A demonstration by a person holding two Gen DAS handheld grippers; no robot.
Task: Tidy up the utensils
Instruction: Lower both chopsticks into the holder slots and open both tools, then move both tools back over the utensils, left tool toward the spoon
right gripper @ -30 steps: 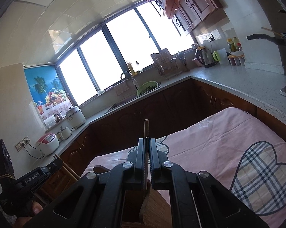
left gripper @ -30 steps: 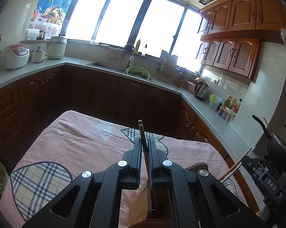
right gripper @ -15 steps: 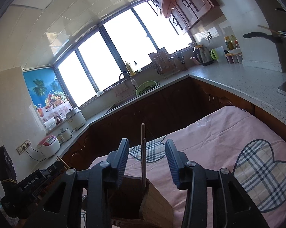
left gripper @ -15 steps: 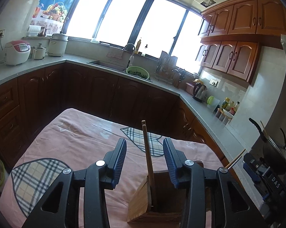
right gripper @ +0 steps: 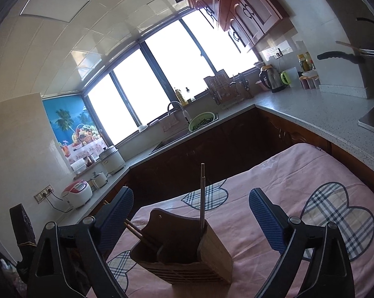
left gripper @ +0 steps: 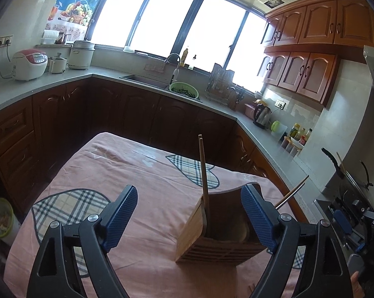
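Observation:
A wooden utensil holder stands on the pink cloth, also in the right wrist view. Wooden chopsticks stand upright in its left compartment; they show in the right wrist view leaning left. Metal chopsticks stand upright in the holder's right side, seen leaning right in the left wrist view. My left gripper is open and empty above the holder. My right gripper is open and empty above the holder too.
The table has a pink cloth with plaid hearts. Dark cabinets and a grey counter ring it, with a sink, kettle, rice cookers and a stove with pan at the right.
Both grippers opened wide and let go of their chopsticks, which now stand in the holder. Both grippers have drawn back a little.

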